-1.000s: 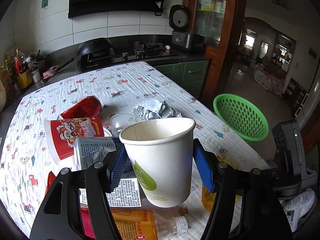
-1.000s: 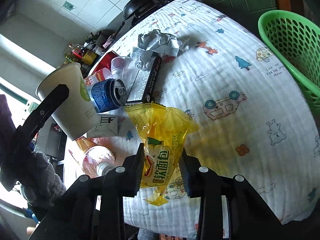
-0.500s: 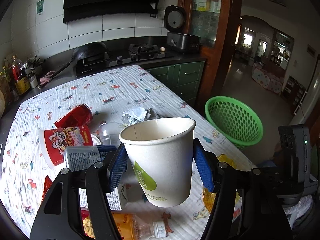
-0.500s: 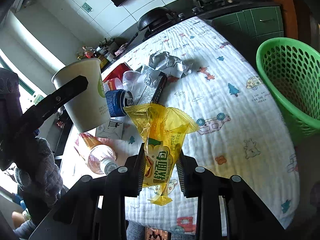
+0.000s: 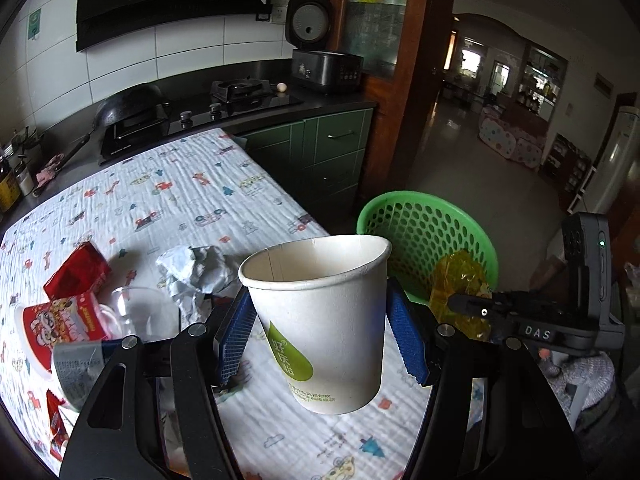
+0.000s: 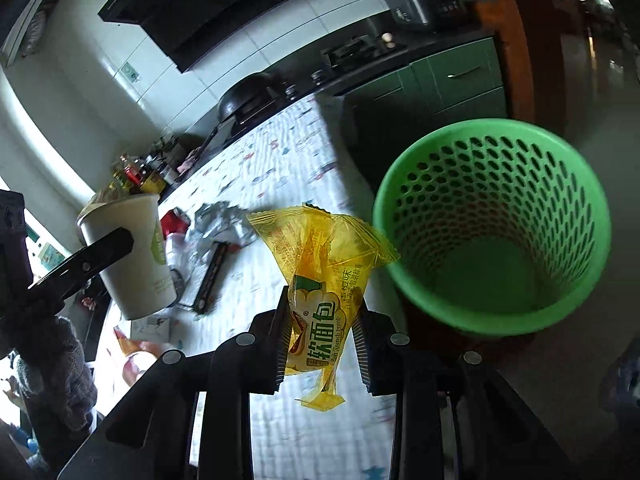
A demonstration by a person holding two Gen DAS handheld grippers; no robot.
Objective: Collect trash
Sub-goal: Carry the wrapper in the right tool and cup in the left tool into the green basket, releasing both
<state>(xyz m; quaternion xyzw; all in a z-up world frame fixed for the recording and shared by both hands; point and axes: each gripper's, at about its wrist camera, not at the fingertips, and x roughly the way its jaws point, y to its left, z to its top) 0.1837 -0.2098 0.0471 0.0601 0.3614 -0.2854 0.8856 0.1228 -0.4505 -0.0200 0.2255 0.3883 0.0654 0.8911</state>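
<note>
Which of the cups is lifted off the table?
The white paper cup with the green leaf logo, clamped upright in the left tool. The red printed noodle cup lies on its side on the tablecloth.

Cartoon-print tablecloth (image 5: 208, 200), crumpled foil (image 5: 196, 268), red noodle cup (image 5: 60, 324), can (image 5: 74, 368)

So the white paper cup (image 5: 320, 324) with the green leaf logo is upright, empty, and up off the desk (image 5: 192, 200), pinched between blue pads. The yellow see-through bread wrapper (image 6: 324, 276) is crumpled and empty-looking, standing up between the other jaws, right next to the rim of the green perforated basket (image 6: 492, 224), which sits on the floor past the desk edge and looks empty inside. Still on the desk: crumpled silver foil (image 5: 196, 268), red noodle cup (image 5: 64, 324) on its side, red packet (image 5: 76, 270).
</note>
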